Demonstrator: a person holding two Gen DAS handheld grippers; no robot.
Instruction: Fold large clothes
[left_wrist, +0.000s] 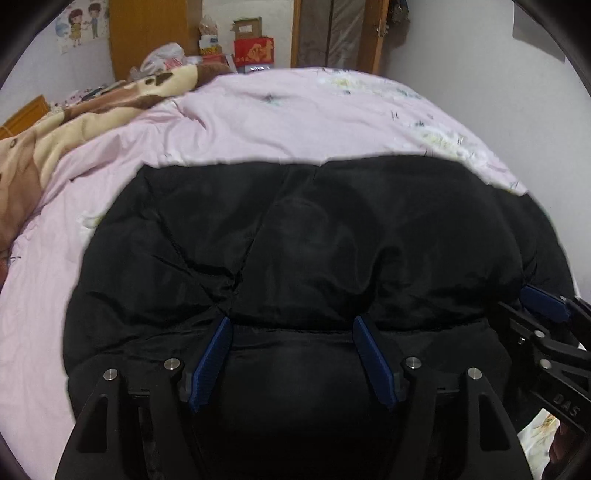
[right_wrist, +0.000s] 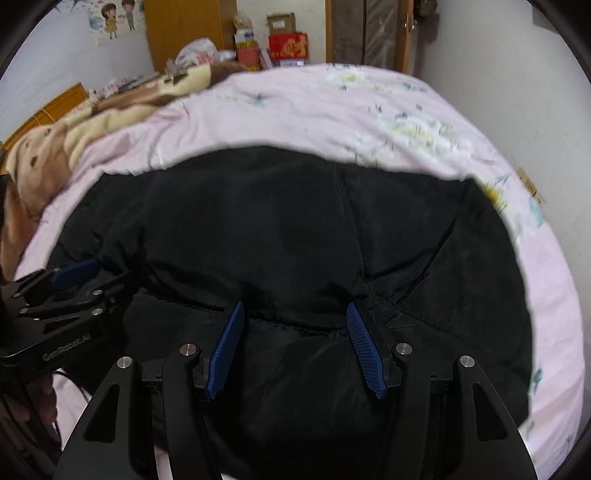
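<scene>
Black padded jacket (left_wrist: 295, 240) lies on the pink bedsheet (left_wrist: 258, 118), filling the near half of both views. It already reads as a compact, doubled-up block: a fold edge with a seam runs across just ahead of my fingertips, and a thick layer sits under the tools. I judge at least one fold is made; I can't tell whether the sleeves are tucked in or whether another fold is wanted.

Left gripper (left_wrist: 291, 323): fingers released, spread wide, nothing pinched, fabric only beneath them. Right gripper (right_wrist: 295, 308): likewise parted, holding nothing.

Right tool shows at 3 o'clock in the left view, left tool at 9 o'clock in the right view.

Brown patterned blanket (left_wrist: 74, 110) bunched at 10 o'clock. Red box (left_wrist: 254, 51) at 12 o'clock beyond the bed.
</scene>
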